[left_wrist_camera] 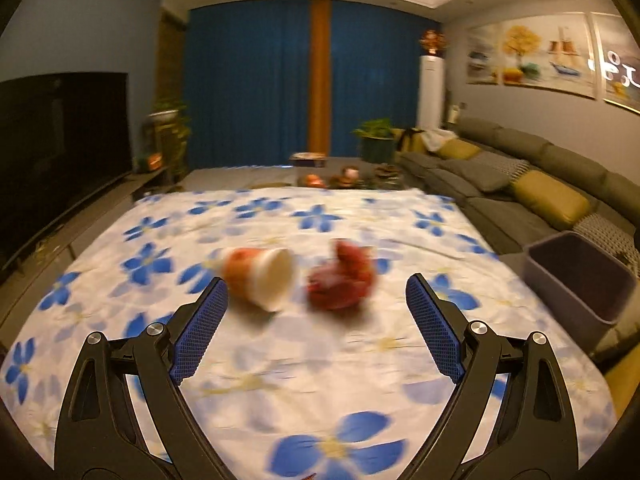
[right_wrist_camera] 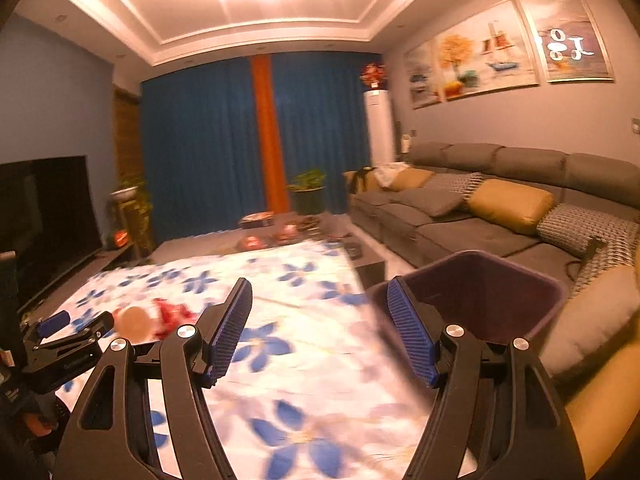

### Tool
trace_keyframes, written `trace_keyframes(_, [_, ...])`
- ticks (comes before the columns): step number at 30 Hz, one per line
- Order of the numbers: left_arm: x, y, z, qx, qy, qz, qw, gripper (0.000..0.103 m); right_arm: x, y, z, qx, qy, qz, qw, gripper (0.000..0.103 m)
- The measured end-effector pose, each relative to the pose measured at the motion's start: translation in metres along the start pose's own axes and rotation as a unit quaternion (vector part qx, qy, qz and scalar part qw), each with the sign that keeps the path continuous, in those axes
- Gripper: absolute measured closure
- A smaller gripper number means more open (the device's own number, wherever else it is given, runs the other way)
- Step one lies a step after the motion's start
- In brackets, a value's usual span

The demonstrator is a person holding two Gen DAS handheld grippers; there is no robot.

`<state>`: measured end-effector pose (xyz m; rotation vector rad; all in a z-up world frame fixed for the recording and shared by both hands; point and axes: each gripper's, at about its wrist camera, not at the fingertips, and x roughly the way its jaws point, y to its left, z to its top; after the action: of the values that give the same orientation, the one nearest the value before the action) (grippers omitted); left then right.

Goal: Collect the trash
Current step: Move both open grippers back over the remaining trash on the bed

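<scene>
— Lying tipped on the flowered cloth point(left_wrist_camera: 280, 364): a paper cup point(left_wrist_camera: 260, 276), its print too blurred to read, crumpled red wrapper point(left_wrist_camera: 340, 280) just beside it.

— And the fingers?

— Left gripper point(left_wrist_camera: 316, 292) spread wide, empty. Right gripper point(right_wrist_camera: 320, 304) also released, near the purple bin point(right_wrist_camera: 500, 280).

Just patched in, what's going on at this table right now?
A person is clearing trash off the flowered tablecloth with two handheld tongs. The left tongs are open and empty, aimed at a tipped paper cup and a crumpled red wrapper lying side by side on the cloth. The right tongs are open and empty too, near the dark bin at the table's right edge. Neither piece is gripped yet.
</scene>
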<state>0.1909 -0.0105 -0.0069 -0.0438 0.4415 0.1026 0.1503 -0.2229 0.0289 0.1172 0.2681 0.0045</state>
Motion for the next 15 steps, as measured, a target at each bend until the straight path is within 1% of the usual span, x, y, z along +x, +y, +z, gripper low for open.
trace_keyframes(6, [-0.002, 0.054, -0.001, -0.019, 0.003, 0.047, 0.9987, 0.014, 0.022, 0.057, -0.004, -0.019, 0.016, 0.049, 0.999, 0.034])
trace_keyframes(8, [0.002, 0.067, -0.001, -0.026, 0.006, 0.056, 0.9981, 0.014, 0.032, 0.072, -0.006, -0.022, 0.024, 0.064, 0.997, 0.034])
trace_keyframes(11, [0.006, 0.08, -0.001, -0.036, 0.007, 0.07, 0.9969, 0.014, 0.043, 0.093, -0.012, -0.031, 0.032, 0.076, 0.996, 0.034])
trace_keyframes(15, [0.015, 0.091, 0.004, -0.045, 0.002, 0.084, 0.9955, 0.014, 0.067, 0.119, -0.021, -0.043, 0.048, 0.083, 0.994, 0.034])
